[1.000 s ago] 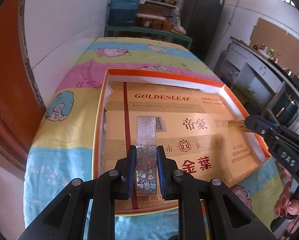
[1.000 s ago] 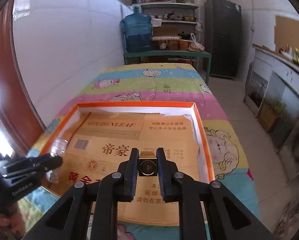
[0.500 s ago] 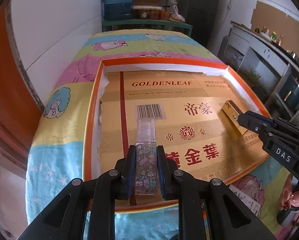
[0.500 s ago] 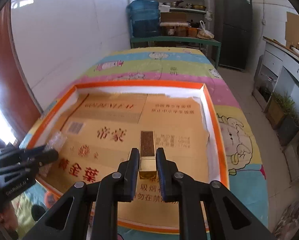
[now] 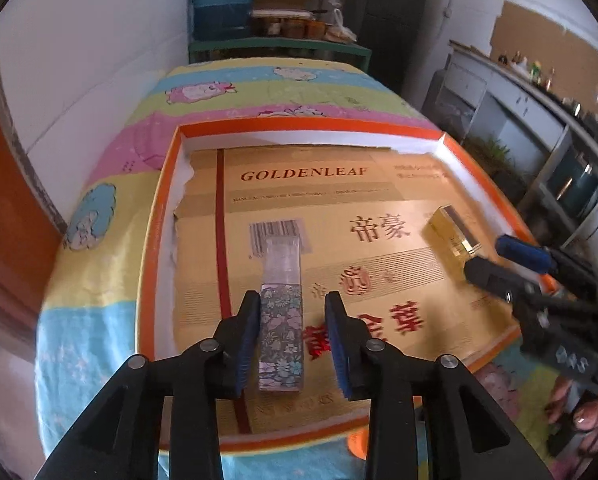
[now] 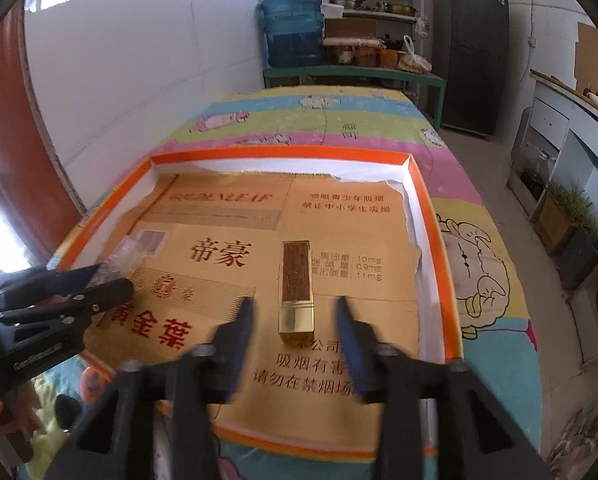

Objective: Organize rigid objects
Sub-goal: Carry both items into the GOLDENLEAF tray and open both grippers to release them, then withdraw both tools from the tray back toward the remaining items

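The shallow orange tray (image 5: 155,240) holds flat gold cardboard (image 5: 339,200). On it lie a flowery box (image 5: 282,332) mid-frame and a shiny gold box (image 6: 296,292). Both grippers' fingers have just been opening: left gripper (image 5: 291,336), right gripper (image 6: 295,330), each box lying loose between them.

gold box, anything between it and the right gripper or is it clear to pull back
Nothing visible stands between them. The gold box lies flat on the tray lining, between the fingers of the right gripper, whose jaws have just been opening and no longer touch it.
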Demonstrator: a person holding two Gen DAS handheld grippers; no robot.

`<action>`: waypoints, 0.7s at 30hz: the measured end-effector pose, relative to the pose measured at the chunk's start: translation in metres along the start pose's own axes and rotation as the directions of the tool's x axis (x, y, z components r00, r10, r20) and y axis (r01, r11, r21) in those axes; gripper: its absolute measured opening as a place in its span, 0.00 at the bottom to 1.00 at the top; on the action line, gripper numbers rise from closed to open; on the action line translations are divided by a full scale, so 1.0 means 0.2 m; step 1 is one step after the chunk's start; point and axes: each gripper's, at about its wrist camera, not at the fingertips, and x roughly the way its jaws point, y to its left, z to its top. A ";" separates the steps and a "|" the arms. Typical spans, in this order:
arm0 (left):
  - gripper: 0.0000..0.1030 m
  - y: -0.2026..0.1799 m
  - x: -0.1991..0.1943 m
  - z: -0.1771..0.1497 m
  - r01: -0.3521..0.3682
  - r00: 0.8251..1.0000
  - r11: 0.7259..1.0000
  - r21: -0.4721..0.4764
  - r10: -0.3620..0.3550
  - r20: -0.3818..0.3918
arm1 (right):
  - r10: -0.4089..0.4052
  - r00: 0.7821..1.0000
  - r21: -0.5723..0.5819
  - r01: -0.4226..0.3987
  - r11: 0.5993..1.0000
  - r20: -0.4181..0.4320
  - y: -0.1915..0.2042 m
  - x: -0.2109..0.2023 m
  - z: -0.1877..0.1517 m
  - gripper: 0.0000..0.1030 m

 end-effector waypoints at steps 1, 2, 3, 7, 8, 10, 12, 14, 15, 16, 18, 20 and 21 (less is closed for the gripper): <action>0.33 0.01 -0.01 0.00 0.020 1.000 1.000 -0.013 -0.020 0.002 | 0.009 1.000 0.009 -0.010 1.000 0.010 0.00 -0.03 0.00 0.62; 0.34 0.01 -0.04 0.00 0.036 0.999 0.999 -0.025 -0.036 0.011 | 0.021 0.999 0.019 -0.021 1.000 0.029 -0.01 -0.07 0.00 0.62; 0.34 0.01 -0.09 -0.01 0.036 0.999 0.999 -0.027 -0.035 0.036 | 0.024 0.999 0.025 -0.025 0.999 0.043 -0.01 -0.10 -0.01 0.62; 0.53 -0.03 -0.23 -0.03 0.017 0.995 1.000 0.001 -0.017 0.101 | 0.046 0.991 0.078 -0.056 0.995 0.123 0.00 -0.30 -0.06 0.62; 0.53 -0.04 -0.26 -0.04 0.017 0.995 1.000 0.002 -0.017 0.102 | 0.059 0.989 0.100 -0.073 0.992 0.138 0.01 -0.35 -0.09 0.62; 0.53 -0.04 -0.33 -0.07 0.032 0.994 0.999 -0.008 -0.031 0.108 | 0.088 0.984 0.145 -0.110 0.983 0.152 0.01 -0.44 -0.14 0.62; 0.53 -0.05 -0.42 -0.14 0.066 0.989 0.997 -0.040 -0.060 0.135 | 0.117 0.978 0.174 -0.147 0.974 0.173 0.03 -0.54 -0.21 0.62; 0.53 -0.06 -0.50 -0.22 0.100 0.984 0.993 -0.066 -0.089 0.156 | 0.127 0.972 0.190 -0.165 0.968 0.197 0.05 -0.64 -0.28 0.62; 0.53 -0.08 -0.56 -0.28 0.120 0.979 0.990 -0.076 -0.105 0.172 | 0.134 0.969 0.198 -0.176 0.964 0.208 0.06 -0.69 -0.32 0.62; 0.53 -0.09 -0.58 -0.32 0.128 0.977 0.989 -0.078 -0.113 0.180 | 0.145 0.966 0.206 -0.190 0.960 0.215 0.06 -0.73 -0.35 0.62; 0.53 -0.12 -0.64 -0.41 0.142 0.972 0.986 -0.082 -0.123 0.198 | 0.158 0.963 0.223 -0.207 0.953 0.219 0.07 -0.79 -0.41 0.62; 0.53 -0.16 -0.70 -0.50 0.149 0.970 0.986 -0.073 -0.132 0.205 | 0.169 0.961 0.222 -0.217 0.951 0.217 0.08 -0.84 -0.46 0.62; 0.53 -0.17 -0.72 -0.53 0.147 0.969 0.987 -0.069 -0.129 0.210 | 0.166 0.962 0.217 -0.214 0.953 0.218 0.08 -0.87 -0.48 0.62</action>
